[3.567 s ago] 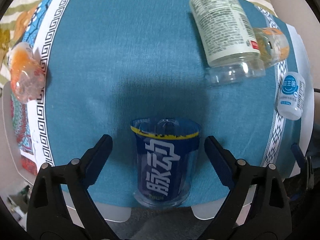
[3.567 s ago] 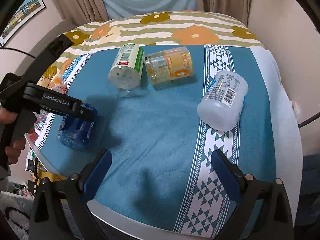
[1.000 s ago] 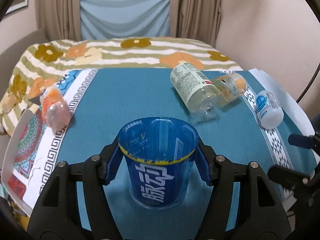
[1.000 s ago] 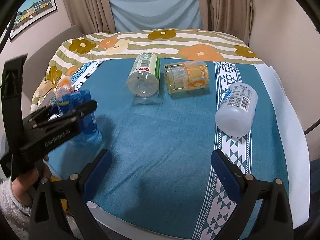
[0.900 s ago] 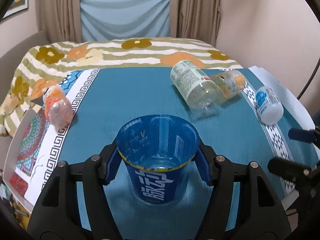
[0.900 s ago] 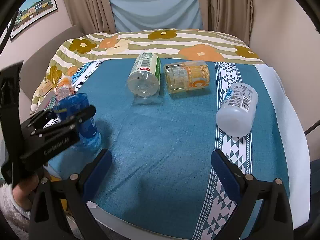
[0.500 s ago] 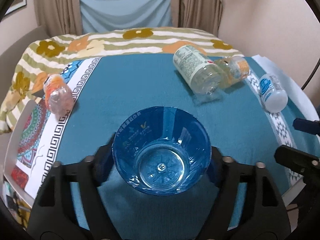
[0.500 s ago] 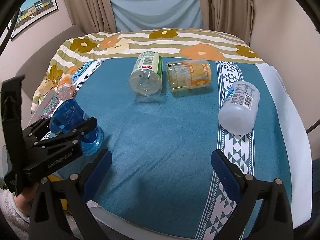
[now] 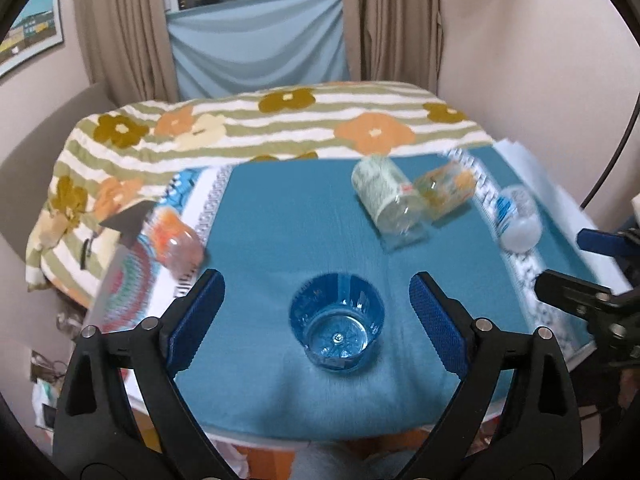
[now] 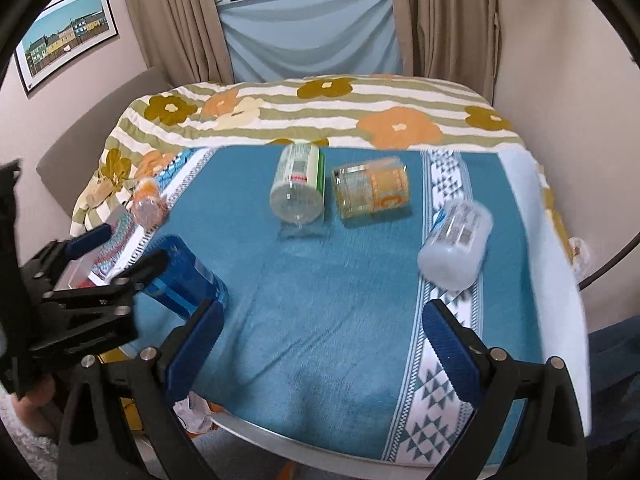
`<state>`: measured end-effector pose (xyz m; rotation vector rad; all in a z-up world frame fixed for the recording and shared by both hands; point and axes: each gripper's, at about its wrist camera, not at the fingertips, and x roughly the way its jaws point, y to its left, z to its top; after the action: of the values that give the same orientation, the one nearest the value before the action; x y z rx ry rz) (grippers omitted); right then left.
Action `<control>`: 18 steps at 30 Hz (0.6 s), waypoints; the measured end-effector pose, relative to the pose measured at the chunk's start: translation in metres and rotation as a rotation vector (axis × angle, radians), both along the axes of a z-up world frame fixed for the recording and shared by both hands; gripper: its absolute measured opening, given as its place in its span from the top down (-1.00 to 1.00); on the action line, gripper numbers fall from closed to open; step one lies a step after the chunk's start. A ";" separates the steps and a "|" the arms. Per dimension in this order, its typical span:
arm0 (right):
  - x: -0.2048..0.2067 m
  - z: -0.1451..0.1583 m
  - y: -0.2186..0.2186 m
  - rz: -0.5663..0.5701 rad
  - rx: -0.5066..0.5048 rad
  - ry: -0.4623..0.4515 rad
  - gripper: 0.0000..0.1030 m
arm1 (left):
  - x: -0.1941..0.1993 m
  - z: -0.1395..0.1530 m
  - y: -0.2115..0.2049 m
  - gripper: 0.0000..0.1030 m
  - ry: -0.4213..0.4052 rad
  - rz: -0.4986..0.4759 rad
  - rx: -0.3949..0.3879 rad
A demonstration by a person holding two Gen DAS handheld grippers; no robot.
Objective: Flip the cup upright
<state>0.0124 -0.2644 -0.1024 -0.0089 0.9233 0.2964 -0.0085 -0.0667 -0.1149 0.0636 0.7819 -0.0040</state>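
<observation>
Now the blue cup (image 9: 337, 326) stands upright, mouth up, on the teal cloth (image 9: 288, 224) that covers the surface, near its front edge. I see straight down to its clear ribbed bottom; nothing inside it. My left hand-held gripper (image 9: 316, 322) is released: jaws wide apart, one on each side of the cup, neither touching it. My right hand-held gripper (image 10: 320, 350) is likewise spread wide, gripping nothing, over bare cloth at the front right.

Other containers, all lying on their sides:
- green-labelled clear bottle (image 10: 298, 186), open base toward me, far centre
- orange-labelled jar (image 10: 370, 192), just beside that bottle on its right; I cannot tell if they touch
- white bottle (image 10: 456, 246) with a barcode label, on the patterned border at the right
- orange bottle (image 9: 174, 242) at the left edge

Views are motion-blurred, so labels are unreadable. A flowered blanket (image 10: 320, 116) lies beyond the cloth.
</observation>
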 end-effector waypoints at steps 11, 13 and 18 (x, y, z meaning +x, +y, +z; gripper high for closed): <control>-0.014 0.070 0.014 -0.100 -0.052 -0.055 -0.94 | -0.023 0.083 0.036 -1.00 0.005 0.050 -0.067; -0.017 0.075 0.018 -0.110 -0.058 -0.040 -0.96 | -0.024 0.087 0.042 -1.00 0.013 0.055 -0.062; -0.029 0.087 0.024 -0.175 -0.071 -0.058 -0.96 | -0.031 0.091 0.055 -1.00 0.012 0.050 -0.044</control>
<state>-0.0163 -0.2401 -0.0152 -0.0023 0.8708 0.1001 -0.0393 -0.0118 -0.0242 0.0021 0.7948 0.0256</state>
